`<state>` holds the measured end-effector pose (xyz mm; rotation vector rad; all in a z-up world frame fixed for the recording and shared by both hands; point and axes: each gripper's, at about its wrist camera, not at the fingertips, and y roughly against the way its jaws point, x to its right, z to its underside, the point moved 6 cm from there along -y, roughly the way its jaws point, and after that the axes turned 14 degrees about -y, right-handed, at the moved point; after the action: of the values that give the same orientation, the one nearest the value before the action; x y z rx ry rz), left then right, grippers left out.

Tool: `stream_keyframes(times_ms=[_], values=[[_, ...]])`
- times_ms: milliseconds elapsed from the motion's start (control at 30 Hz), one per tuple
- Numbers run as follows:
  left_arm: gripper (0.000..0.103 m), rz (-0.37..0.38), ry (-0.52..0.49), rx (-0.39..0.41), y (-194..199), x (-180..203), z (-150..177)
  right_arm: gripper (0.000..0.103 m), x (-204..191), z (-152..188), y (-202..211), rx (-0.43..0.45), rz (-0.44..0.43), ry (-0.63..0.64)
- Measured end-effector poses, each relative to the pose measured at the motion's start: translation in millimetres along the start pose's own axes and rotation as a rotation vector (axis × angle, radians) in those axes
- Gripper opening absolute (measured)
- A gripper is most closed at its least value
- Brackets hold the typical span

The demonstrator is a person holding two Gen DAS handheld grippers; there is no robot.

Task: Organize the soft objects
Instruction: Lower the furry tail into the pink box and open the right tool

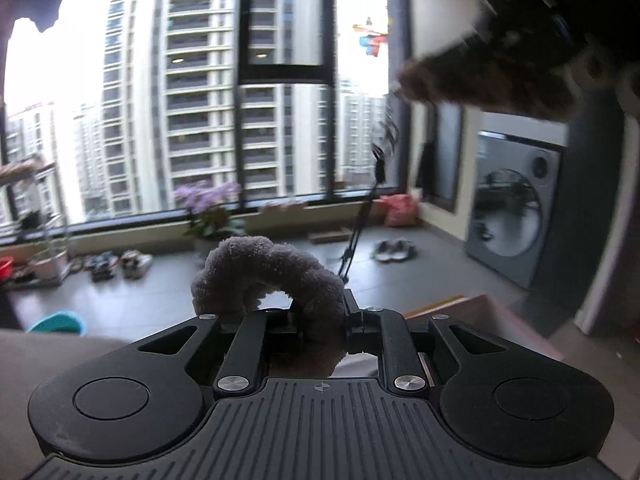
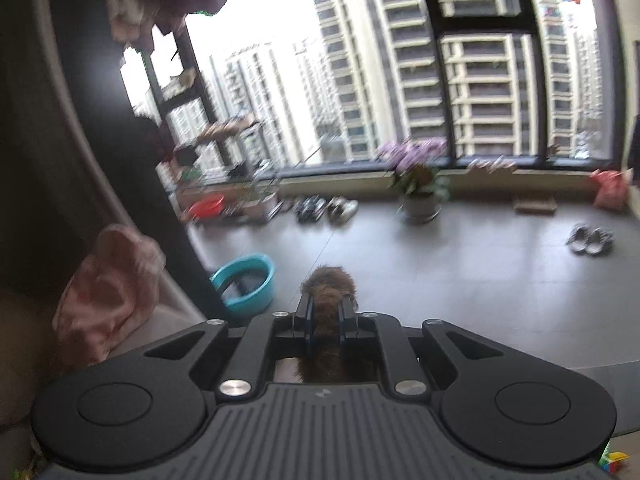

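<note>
Left wrist view: nearest, the left gripper (image 1: 320, 320) has its jaws pinched on a grey fluffy scrunchie (image 1: 266, 272), which arches up and to the left of the pads; the grip takes only one side of the ring, likely so the soft loop hangs free and keeps its shape. At the upper right, blurred, the right gripper (image 1: 404, 80) carries a brown furry piece (image 1: 480, 84). Farther off lie the floor (image 1: 400, 280), a washing machine (image 1: 516, 204) at the right, a potted orchid (image 1: 212, 208) and the window (image 1: 200, 80).

In the right wrist view, the right gripper's jaws are pressed close on that brown furry piece (image 2: 326, 316), which runs between the pads and back under the body. Beyond, a teal basin (image 2: 246, 280) sits near left, a pink cloth (image 2: 108, 292) beside it. Both soft items seem to be held aloft in transit, one per hand, to be sorted together.
</note>
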<state>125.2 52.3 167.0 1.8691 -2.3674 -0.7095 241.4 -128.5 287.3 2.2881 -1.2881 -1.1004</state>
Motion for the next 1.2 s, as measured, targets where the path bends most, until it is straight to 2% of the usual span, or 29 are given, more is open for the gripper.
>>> stream_keyframes(times_ms=[100, 167, 300, 367, 400, 467, 533, 667, 800, 867, 933, 1000, 1100, 1167, 1200], values=[[0.020, 0.079, -0.023, 0.020, -19, 30, -12, 0.011, 18, -8, 20, 0.044, 0.021, 0.000], [0.020, 0.160, -0.016, 0.031, -34, 53, -16, 0.011, 31, -11, 31, 0.063, 0.020, -0.005], [0.022, 0.381, 0.043, 0.029, -79, 96, -16, 0.011, 62, -2, 33, 0.048, 0.024, -0.015], [0.026, 0.504, 0.126, -0.004, -111, 115, -8, 0.011, 85, 7, 23, 0.016, 0.022, -0.038], [0.026, 0.530, 0.148, -0.055, -129, 123, -1, 0.011, 96, 14, 17, -0.003, 0.025, -0.049], [0.027, 0.504, 0.104, -0.212, -171, 140, 23, 0.011, 121, 33, -3, -0.058, 0.044, -0.077], [0.027, 0.475, 0.024, -0.272, -192, 153, 40, 0.011, 148, 57, -32, -0.130, 0.072, -0.116], [0.027, 0.473, -0.009, -0.250, -196, 158, 52, 0.011, 202, 114, -96, -0.293, 0.129, -0.196], [0.028, 0.455, -0.044, -0.211, -173, 150, 62, 0.011, 245, 170, -145, -0.426, 0.186, -0.250], [0.028, 0.459, -0.077, -0.241, -177, 157, 61, 0.012, 256, 190, -160, -0.460, 0.241, -0.229], [0.028, 0.475, -0.100, -0.263, -185, 166, 64, 0.015, 258, 194, -161, -0.463, 0.283, -0.181], [0.028, 0.487, -0.110, -0.257, -190, 174, 62, 0.019, 254, 184, -147, -0.411, 0.293, -0.149], [0.028, 0.494, -0.108, -0.259, -204, 179, 65, 0.028, 238, 162, -111, -0.303, 0.248, -0.093], [0.028, 0.484, -0.113, -0.253, -207, 181, 66, 0.041, 225, 152, -96, -0.268, 0.215, -0.056], [0.028, 0.476, -0.114, -0.242, -205, 180, 65, 0.043, 221, 151, -91, -0.259, 0.212, -0.041]])
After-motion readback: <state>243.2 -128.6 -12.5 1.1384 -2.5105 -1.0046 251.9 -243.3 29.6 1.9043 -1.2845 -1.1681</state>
